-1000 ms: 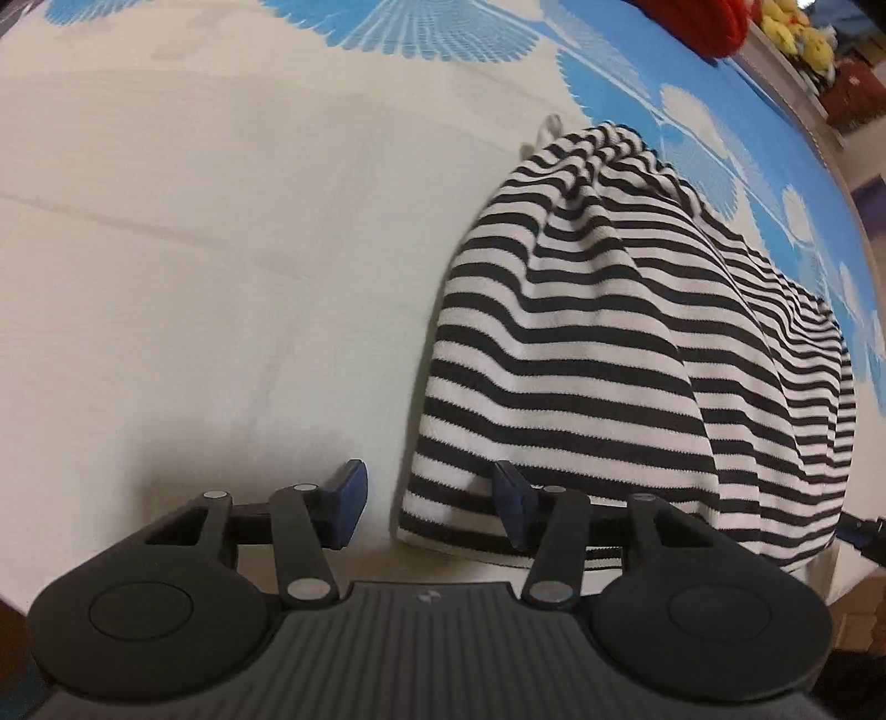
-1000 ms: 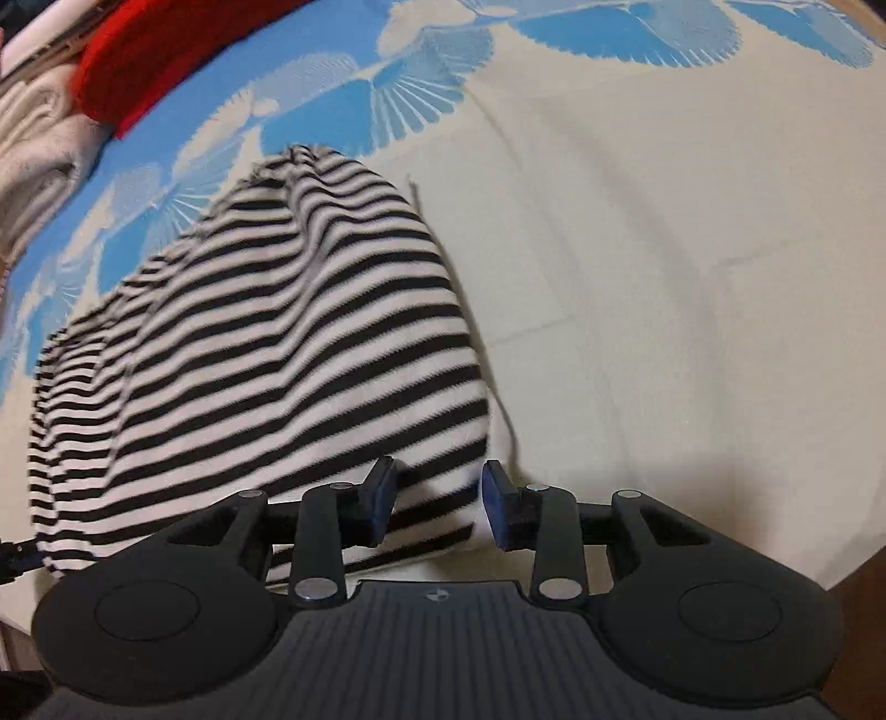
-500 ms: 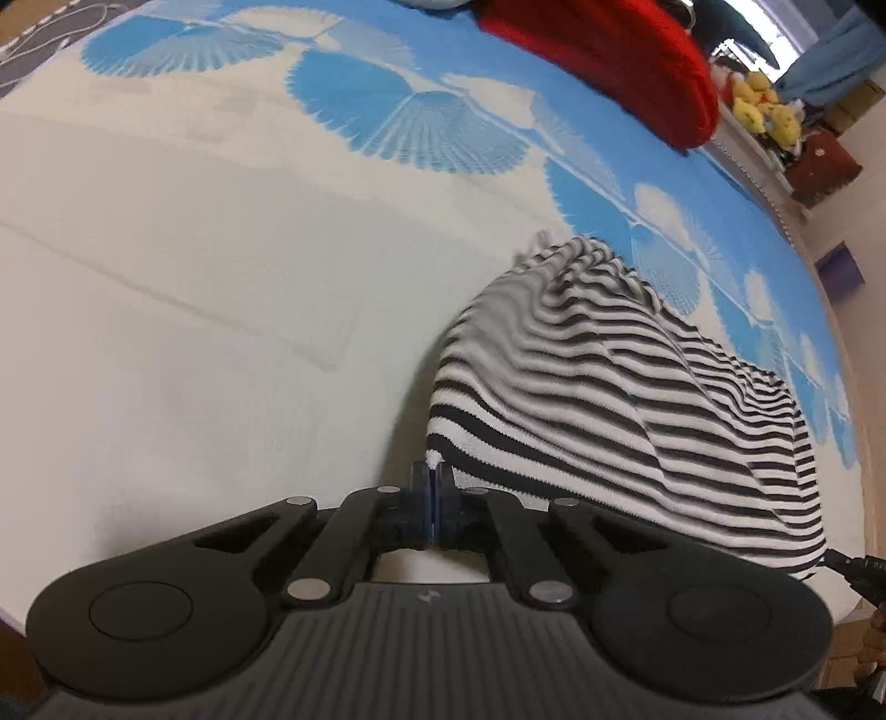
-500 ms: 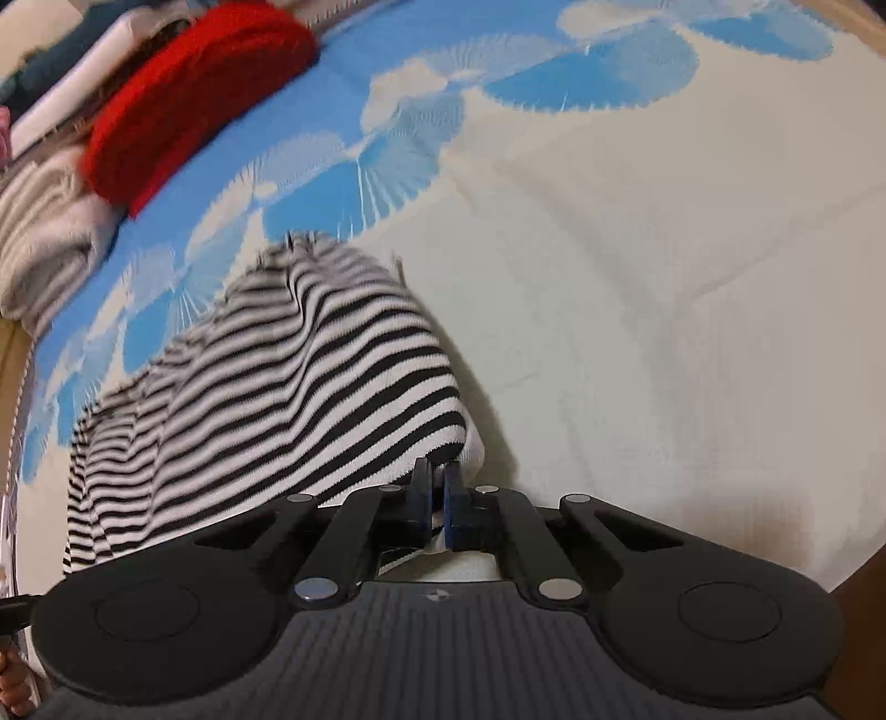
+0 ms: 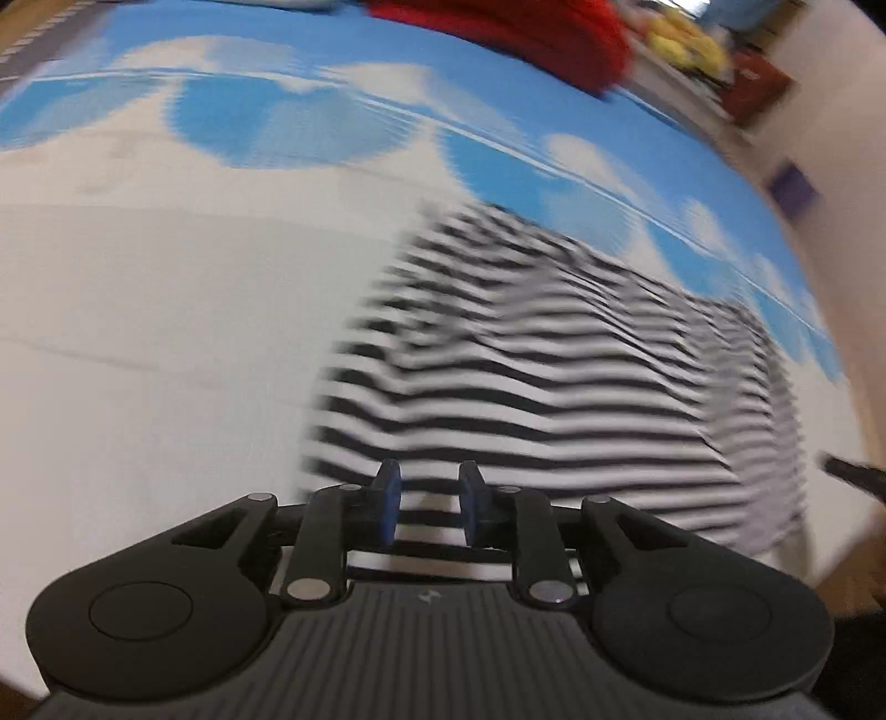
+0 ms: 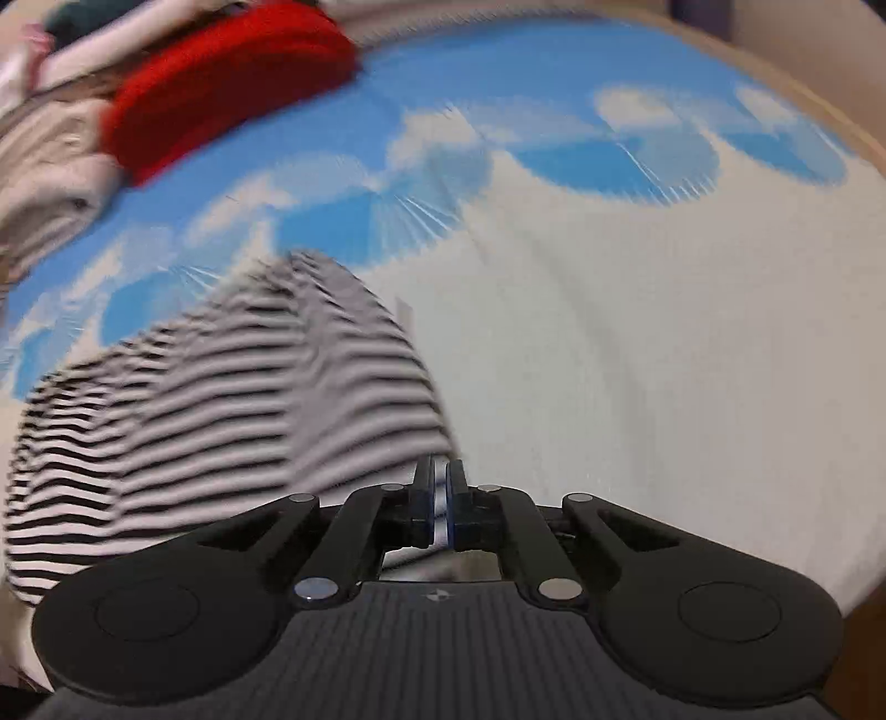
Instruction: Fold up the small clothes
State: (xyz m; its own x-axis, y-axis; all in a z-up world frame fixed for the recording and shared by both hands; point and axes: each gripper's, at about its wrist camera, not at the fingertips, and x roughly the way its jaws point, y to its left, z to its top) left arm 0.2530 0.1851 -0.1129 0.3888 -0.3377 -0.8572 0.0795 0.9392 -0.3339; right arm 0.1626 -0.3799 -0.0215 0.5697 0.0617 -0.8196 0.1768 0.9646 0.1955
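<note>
One striped garment (image 5: 554, 382), black and white, and two grippers, one per hand. The garment is lying on the bed with its near hem bunched up at both grippers, and it's pretty blurry in both views. The left gripper (image 5: 427, 507) has its blue pads apart with striped cloth showing in the gap between them; its jaws have just been opening again after a full close, and whether the pads actually press on the fabric can't be told from the frame. The right gripper (image 6: 441, 507) is pressed nearly together, with a thin sliver of the garment's right-hand hem pinched between the pads, so that corner looks gripped. From the left wrist the garment spreads ahead and off to the right; from the right wrist it spreads ahead and to the left. The surface is a bedsheet (image 6: 664, 360), cream with blue fan-shaped prints toward the far side. One red knit item (image 6: 221, 83) sits at the far edge, with some pale folded cloth (image 6: 44, 155) beside it. Something yellow (image 5: 686, 47) is in the far corner, too smeared to identify.
</note>
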